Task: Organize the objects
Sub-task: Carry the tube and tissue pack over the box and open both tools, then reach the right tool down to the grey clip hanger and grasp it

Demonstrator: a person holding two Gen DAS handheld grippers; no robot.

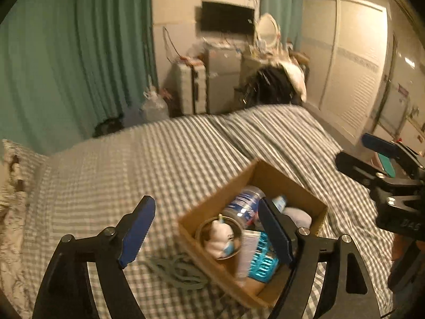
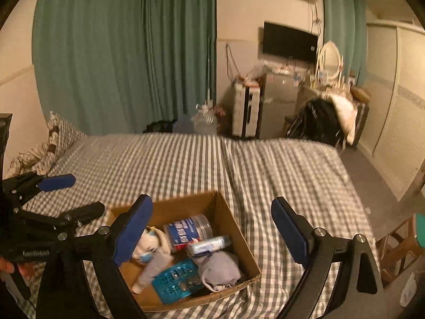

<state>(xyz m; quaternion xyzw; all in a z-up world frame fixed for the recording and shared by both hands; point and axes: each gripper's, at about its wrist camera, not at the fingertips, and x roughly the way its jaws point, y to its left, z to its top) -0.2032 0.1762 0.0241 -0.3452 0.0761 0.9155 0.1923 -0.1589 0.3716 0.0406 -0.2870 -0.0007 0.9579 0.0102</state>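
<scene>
Left wrist alone shows gray cord [image 1: 176,272] beside the box [image 1: 209,255]; both tongs gape, empty.

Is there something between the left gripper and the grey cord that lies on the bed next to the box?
Nothing visible does. The left gripper is open and empty above the bed. The cord lies bare on the sheet just below its fingers, left of the box, and apart from it as far as the blur shows.

A checked bed [image 2: 265,175] carries a cardboard box [image 2: 239,242] and grey cord [image 1: 178,272].
</scene>
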